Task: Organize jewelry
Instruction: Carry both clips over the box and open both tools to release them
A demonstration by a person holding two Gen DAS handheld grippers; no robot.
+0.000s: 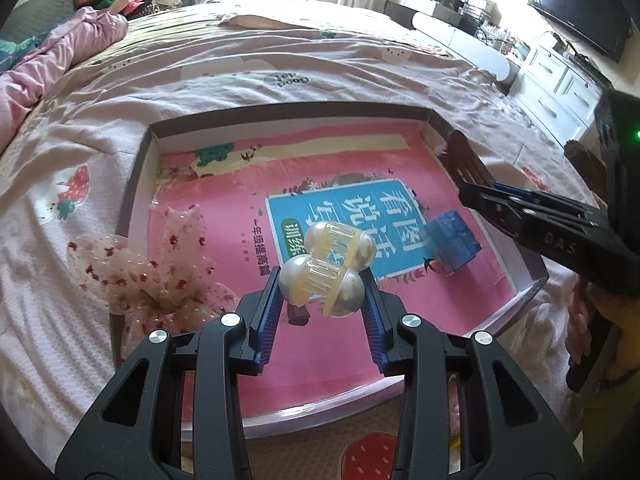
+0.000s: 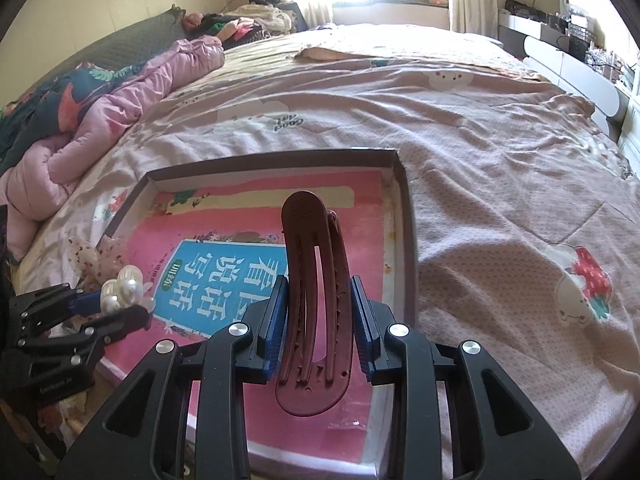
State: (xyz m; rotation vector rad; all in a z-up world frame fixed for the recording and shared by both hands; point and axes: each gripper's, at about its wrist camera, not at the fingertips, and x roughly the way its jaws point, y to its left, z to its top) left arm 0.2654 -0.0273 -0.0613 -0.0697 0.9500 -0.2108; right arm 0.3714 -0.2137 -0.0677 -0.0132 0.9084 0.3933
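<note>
The left claw [image 1: 322, 286] is clamped on a pearl hair clip [image 1: 334, 266] above the shallow box [image 1: 138, 184] on the bed [image 1: 360, 68], presumably for sorting; the right claw [image 2: 319, 312] grips a maroon hair clip [image 2: 316, 300] upright over the same box; a blue clip [image 1: 452, 246] already lies inside.

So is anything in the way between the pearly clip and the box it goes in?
Nothing visible blocks it. The left gripper holds the pearl clip right above the box's pink floor; the blue clip lies off to the right, and the floral bow drapes over the left wall.
</note>
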